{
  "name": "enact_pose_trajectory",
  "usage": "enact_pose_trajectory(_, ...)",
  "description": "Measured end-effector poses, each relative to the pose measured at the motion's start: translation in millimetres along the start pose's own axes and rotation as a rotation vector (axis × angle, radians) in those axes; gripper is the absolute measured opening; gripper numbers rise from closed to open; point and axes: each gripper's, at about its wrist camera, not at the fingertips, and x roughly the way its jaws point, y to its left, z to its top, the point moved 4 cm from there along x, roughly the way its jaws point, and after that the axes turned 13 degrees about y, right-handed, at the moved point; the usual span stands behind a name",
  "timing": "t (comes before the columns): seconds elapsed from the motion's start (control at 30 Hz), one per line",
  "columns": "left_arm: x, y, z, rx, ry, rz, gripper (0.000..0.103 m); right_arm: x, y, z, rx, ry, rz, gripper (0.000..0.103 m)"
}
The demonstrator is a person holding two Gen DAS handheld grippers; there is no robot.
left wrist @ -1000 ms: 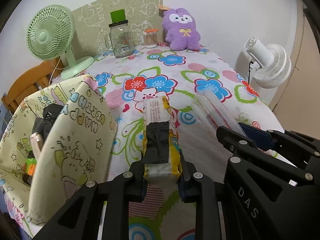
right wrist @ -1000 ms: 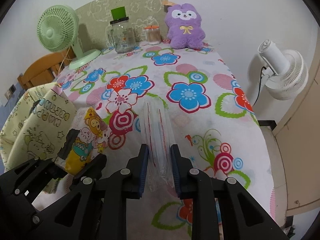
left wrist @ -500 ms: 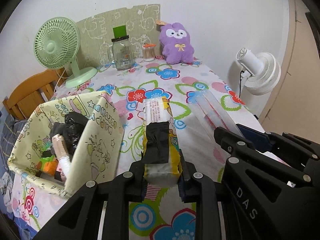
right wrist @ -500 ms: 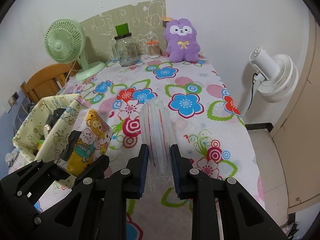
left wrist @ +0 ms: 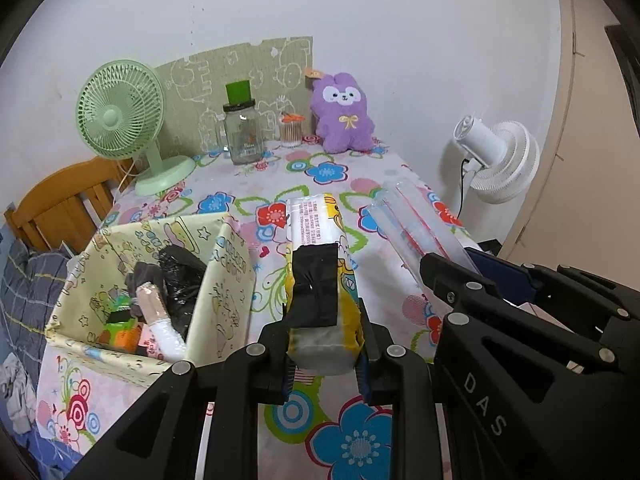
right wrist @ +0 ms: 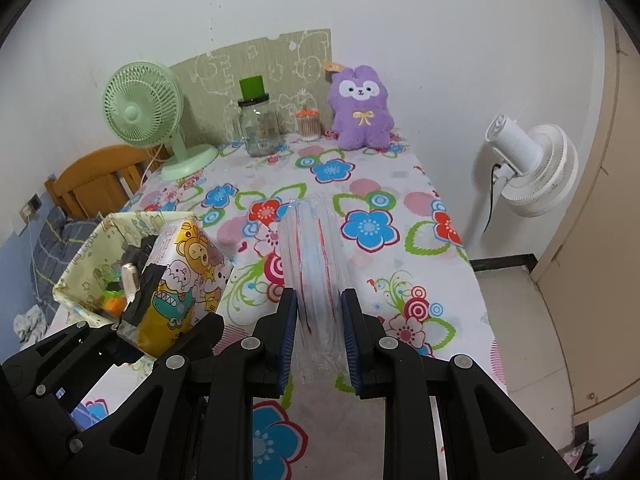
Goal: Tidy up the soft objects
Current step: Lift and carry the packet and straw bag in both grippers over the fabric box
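A yellow cartoon-print tissue pack [left wrist: 320, 280], patched with black tape, sits clamped between the narrowly parted jaws of the left gripper [left wrist: 325, 354], lifted above the flowered tablecloth [left wrist: 352, 440] just right of a pale yellow fabric basket [left wrist: 224, 292]. Beside it, the right gripper [right wrist: 320, 334] pinches a clear plastic packet with red stripes [right wrist: 314, 256] the same way, held off the table in front of the purple plush toy [right wrist: 362, 108].

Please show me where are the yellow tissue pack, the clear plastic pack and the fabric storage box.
yellow tissue pack [left wrist: 320, 280], left wrist view, on its black tape patch.
clear plastic pack [right wrist: 314, 252], right wrist view, on its middle.
fabric storage box [left wrist: 224, 280], left wrist view, on its near wall.
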Motion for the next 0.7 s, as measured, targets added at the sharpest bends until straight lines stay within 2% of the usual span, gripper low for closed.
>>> enact_pose_trajectory(0.37,-25.6,17.3,0.7,-0.006,-0.042,0.002,0.023,-23.2,21.1,3.7,-0.014,-0.036,0.0,0.026)
enact_pose_trajectory(0.7,-31.2,41.3,1.5,-0.012,-0.049,0.004,0.023,-24.5,47.2,8.3,-0.021,-0.038,0.008,0.026)
